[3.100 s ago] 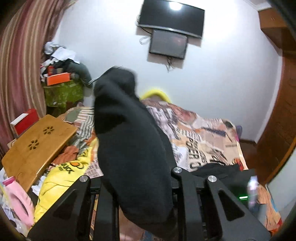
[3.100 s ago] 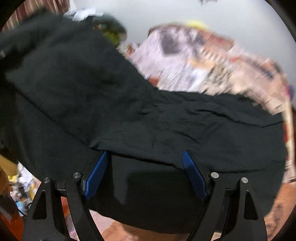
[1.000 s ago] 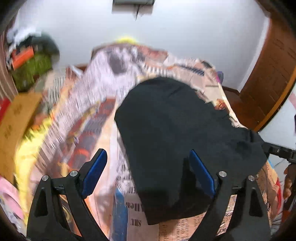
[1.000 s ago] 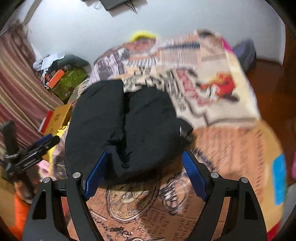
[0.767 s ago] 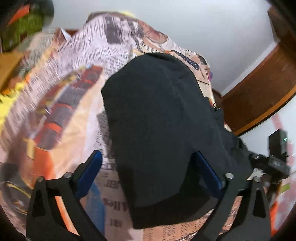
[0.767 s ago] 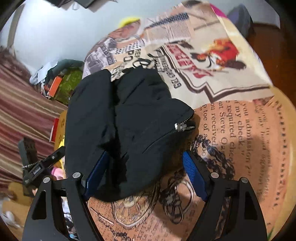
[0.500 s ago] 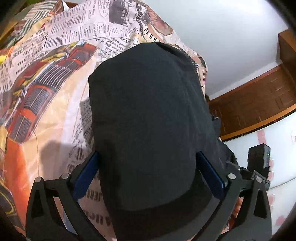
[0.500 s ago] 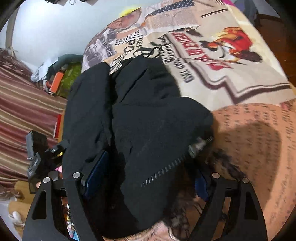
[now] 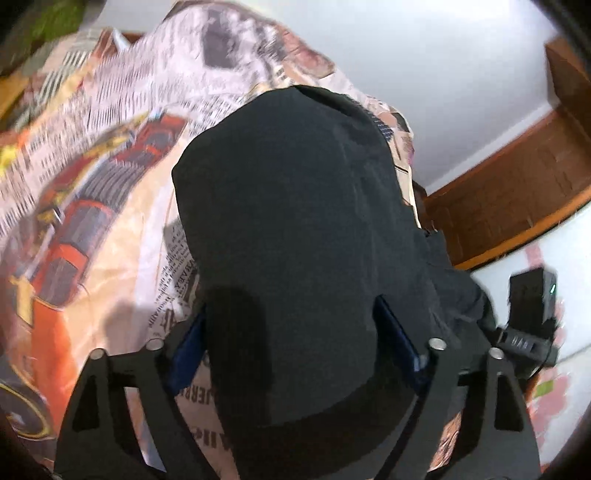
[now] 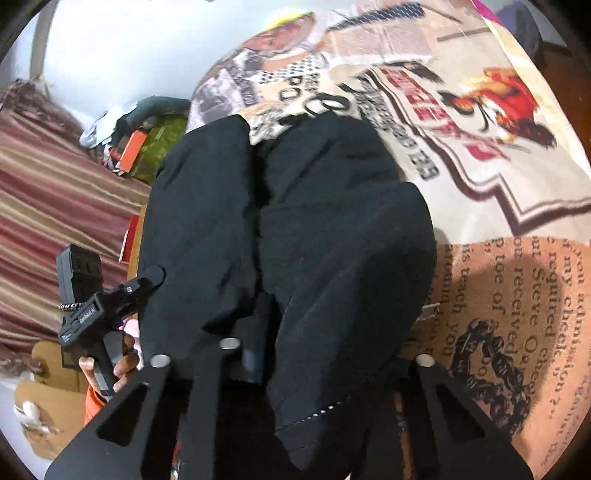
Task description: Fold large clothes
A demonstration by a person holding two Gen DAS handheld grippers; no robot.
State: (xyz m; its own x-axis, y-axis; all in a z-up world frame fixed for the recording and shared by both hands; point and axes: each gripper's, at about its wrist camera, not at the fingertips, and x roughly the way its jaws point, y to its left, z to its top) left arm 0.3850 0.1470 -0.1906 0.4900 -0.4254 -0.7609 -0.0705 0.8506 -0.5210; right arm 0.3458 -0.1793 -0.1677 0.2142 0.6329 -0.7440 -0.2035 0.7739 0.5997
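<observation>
Black, soft garment (image 9: 295,229) bunches between the closing left gripper (image 9: 295,339) and closing right gripper (image 10: 258,354).

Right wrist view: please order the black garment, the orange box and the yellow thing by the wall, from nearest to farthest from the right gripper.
1. Black garment: at the right gripper, between its closing jaws.
2. Orange box: upper left, beyond the garment.
3. Yellow thing: top, by the wall.

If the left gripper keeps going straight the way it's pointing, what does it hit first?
The black garment. It already lies between the closing fingers of the left gripper and fills the line ahead. Under it is the printed bedspread, so the fingers would probably press cloth into the bed; how thick the fold is, I can't tell.
</observation>
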